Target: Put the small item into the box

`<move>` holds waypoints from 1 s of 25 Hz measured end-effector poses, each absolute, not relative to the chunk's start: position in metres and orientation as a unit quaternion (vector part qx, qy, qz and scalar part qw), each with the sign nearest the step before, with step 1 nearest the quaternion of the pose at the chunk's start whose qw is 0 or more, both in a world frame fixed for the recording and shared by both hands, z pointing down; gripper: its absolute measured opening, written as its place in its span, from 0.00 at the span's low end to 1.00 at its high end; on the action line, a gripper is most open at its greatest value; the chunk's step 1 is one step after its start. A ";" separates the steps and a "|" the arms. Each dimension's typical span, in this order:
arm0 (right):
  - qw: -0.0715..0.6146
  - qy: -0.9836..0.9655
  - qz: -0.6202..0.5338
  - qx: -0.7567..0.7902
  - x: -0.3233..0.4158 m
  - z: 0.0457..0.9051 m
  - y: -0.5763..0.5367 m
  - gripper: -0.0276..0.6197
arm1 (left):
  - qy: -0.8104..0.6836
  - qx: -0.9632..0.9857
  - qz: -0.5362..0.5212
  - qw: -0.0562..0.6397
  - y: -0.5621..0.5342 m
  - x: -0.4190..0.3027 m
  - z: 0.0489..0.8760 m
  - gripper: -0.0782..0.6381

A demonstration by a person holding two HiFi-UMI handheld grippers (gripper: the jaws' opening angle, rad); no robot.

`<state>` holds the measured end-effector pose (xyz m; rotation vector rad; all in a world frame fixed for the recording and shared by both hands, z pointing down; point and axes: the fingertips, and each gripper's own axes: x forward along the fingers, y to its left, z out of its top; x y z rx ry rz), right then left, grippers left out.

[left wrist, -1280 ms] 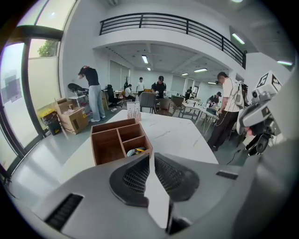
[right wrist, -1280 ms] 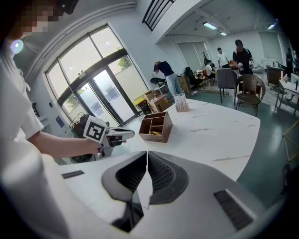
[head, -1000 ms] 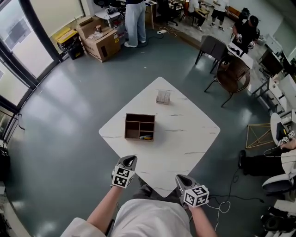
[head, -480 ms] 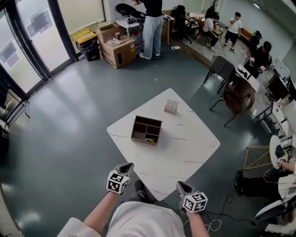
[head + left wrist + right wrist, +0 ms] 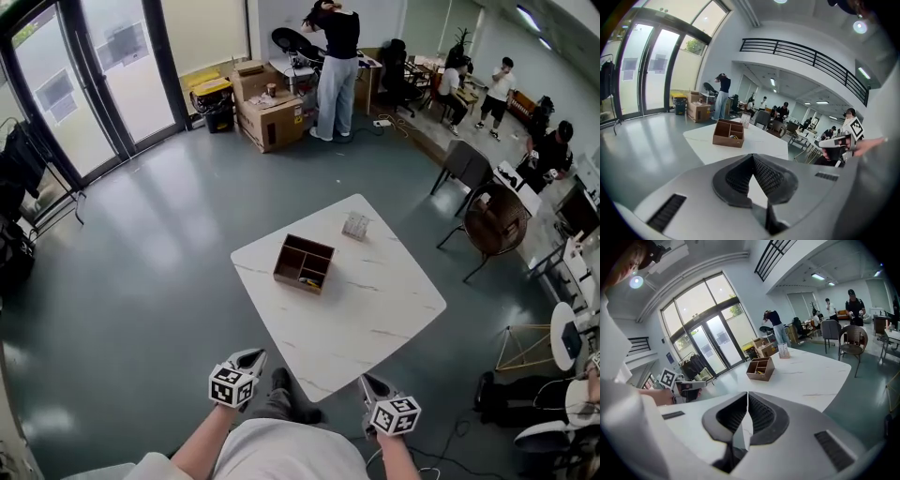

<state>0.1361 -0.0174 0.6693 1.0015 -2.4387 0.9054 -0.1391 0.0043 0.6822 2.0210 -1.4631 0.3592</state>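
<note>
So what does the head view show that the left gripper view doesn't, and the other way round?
Only the head view: the left gripper from outside with its marker cube, and the whole outline of the white table. Only the left gripper view: that gripper's jaws up close, tips together with nothing between them, plus the balcony railing. Both: the table, the brown box on it, the right gripper and the standing person beyond.

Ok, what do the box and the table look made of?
Box: probably wood or fibreboard, matte brown, thin flat dividers. Table: white, faint grey veins, slight sheen; marble or marble-look laminate, can't tell which.
</note>
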 end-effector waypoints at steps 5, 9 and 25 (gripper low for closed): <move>0.176 -0.868 0.314 0.342 0.155 0.671 0.014 0.09 | -0.572 0.752 0.119 0.306 0.046 -0.127 0.676 0.13; 0.173 -0.874 0.313 0.330 0.162 0.676 0.037 0.09 | -0.588 0.743 0.098 0.304 0.079 -0.121 0.668 0.13; 0.152 -0.901 0.273 0.300 0.144 0.652 0.069 0.09 | -0.619 0.722 0.079 0.299 0.167 -0.139 0.644 0.13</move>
